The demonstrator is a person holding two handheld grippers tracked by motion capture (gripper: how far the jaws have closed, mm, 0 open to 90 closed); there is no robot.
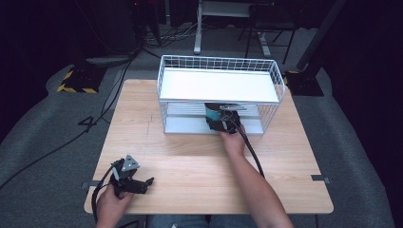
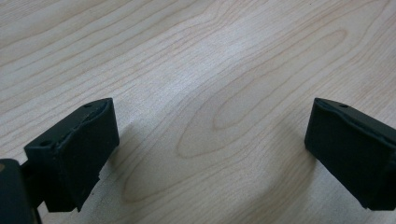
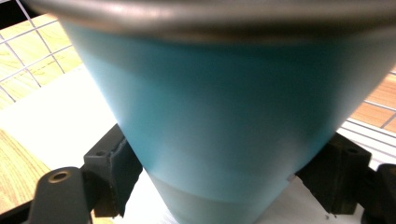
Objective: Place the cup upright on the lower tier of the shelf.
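Right gripper jaws clamp a teal cup inside the rack, desk 12 o'clock. Left gripper, 7 o'clock, jaws spread, empty.

Teal cup with grey rim; white wire rack; pale wood-grain table; black gripper jaws.

Your blue cup stands upright on the lower shelf of the white wire rack, near the front middle, under the white top shelf. It tapers downward and has a dark rim.
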